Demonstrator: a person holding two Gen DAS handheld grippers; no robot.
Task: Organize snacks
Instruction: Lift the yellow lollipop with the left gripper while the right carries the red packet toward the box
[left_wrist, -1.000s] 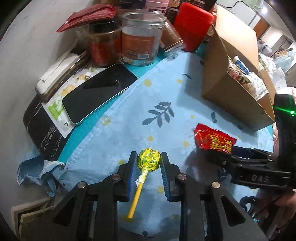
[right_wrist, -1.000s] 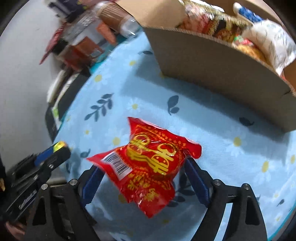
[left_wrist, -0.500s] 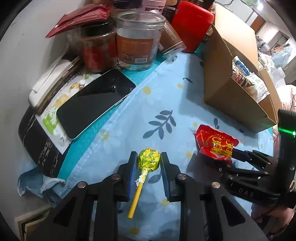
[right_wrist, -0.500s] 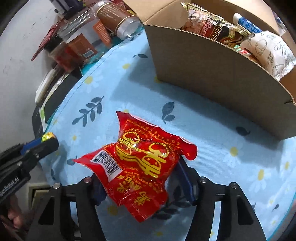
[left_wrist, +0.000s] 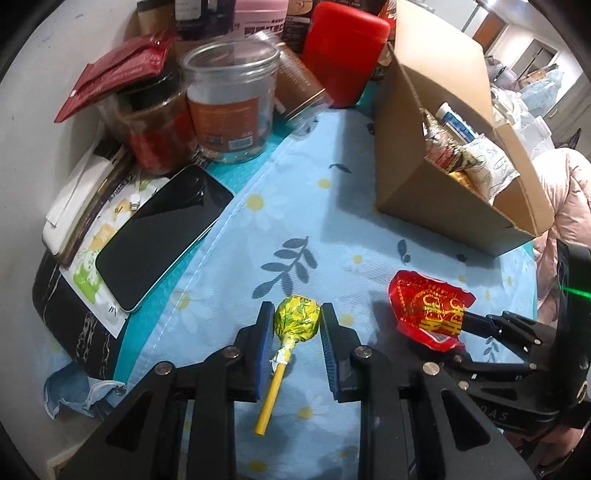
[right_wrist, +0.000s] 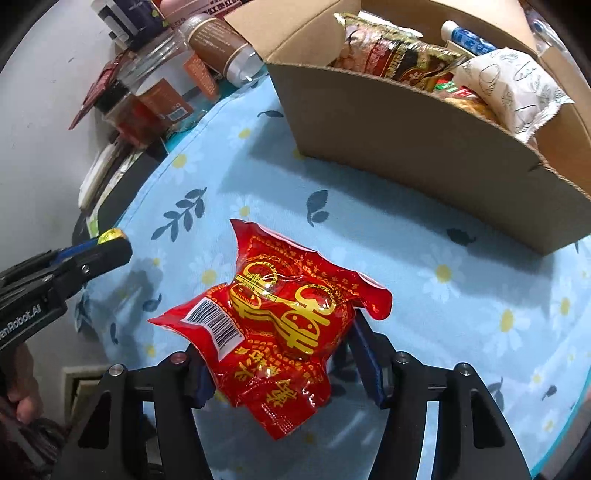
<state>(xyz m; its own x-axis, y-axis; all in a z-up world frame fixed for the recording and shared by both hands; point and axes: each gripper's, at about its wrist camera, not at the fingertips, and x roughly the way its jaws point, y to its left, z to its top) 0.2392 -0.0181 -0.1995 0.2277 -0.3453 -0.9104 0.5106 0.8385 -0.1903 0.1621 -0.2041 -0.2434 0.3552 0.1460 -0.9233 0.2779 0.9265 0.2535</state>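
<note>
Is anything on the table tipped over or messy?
Yes. A brown bottle lies tipped on its side behind the clear jar, and a dark red packet sits crooked on a jar lid. The cardboard box looks overstuffed.

Glossy red foil packet (right_wrist: 280, 325), crinkled foil lollipop (left_wrist: 297, 320) wrapper (paper stick), matt cardboard box (right_wrist: 424, 147), soft printed cloth (left_wrist: 303, 206).
</note>
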